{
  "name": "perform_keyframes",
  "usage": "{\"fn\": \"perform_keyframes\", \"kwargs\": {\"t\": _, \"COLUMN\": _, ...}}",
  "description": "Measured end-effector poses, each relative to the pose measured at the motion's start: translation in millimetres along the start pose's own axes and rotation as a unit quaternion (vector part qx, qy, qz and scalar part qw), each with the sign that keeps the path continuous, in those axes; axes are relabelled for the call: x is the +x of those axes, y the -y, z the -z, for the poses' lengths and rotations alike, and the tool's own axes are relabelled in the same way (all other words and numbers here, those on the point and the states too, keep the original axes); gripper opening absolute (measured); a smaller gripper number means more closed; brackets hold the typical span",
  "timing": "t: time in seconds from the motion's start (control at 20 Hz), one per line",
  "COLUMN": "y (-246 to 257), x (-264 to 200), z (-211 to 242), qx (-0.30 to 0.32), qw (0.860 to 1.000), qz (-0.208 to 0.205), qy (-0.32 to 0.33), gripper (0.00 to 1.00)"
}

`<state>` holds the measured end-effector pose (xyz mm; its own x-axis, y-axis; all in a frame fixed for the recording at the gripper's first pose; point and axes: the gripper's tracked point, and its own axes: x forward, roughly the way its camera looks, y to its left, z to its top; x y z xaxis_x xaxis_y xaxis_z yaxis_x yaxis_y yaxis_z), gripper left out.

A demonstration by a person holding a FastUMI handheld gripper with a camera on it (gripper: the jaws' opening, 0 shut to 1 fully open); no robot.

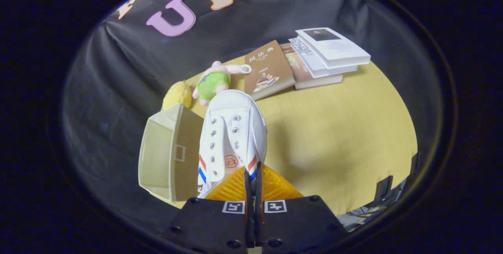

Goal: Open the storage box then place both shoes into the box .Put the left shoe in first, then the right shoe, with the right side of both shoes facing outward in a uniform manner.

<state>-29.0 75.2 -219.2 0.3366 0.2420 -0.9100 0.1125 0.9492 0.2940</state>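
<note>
Tool pinching white shoe at its collar, heel hidden, open storage box touching shoe's side

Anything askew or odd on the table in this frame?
Nothing looks damaged or spilled. The white canvas shoe is pinched at its edge by the nearly closed tool, beside the open beige storage box. The stack of books lies fanned out, not squared, beyond them.

Brown book bears Chinese characters, shoe a red emblem; neither legible.
</note>
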Motion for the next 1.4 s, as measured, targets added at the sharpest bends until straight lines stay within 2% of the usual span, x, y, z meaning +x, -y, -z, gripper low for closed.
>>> {"fn": "perform_keyframes", "kwargs": {"t": 0.3, "y": -72, "x": -1, "z": -7, "qx": -0.019, "qw": 0.999, "qz": -0.031, "qy": 0.01, "gripper": 0.04}}
{"fn": "perform_keyframes", "kwargs": {"t": 0.65, "y": -146, "x": 18, "z": 6, "qx": -0.03, "qw": 0.998, "qz": -0.062, "qy": 0.001, "gripper": 0.04}}
{"fn": "perform_keyframes", "kwargs": {"t": 1.05, "y": -179, "x": 57, "z": 31, "qx": -0.05, "qw": 0.997, "qz": -0.049, "qy": -0.023, "gripper": 0.04}}
{"fn": "perform_keyframes", "kwargs": {"t": 1.15, "y": -183, "x": 60, "z": 31, "qx": -0.053, "qw": 0.997, "qz": -0.052, "qy": -0.018, "gripper": 0.24}}
{"fn": "perform_keyframes", "kwargs": {"t": 1.4, "y": -175, "x": 48, "z": 6, "qx": -0.091, "qw": 0.994, "qz": -0.043, "qy": 0.052, "gripper": 0.72}}
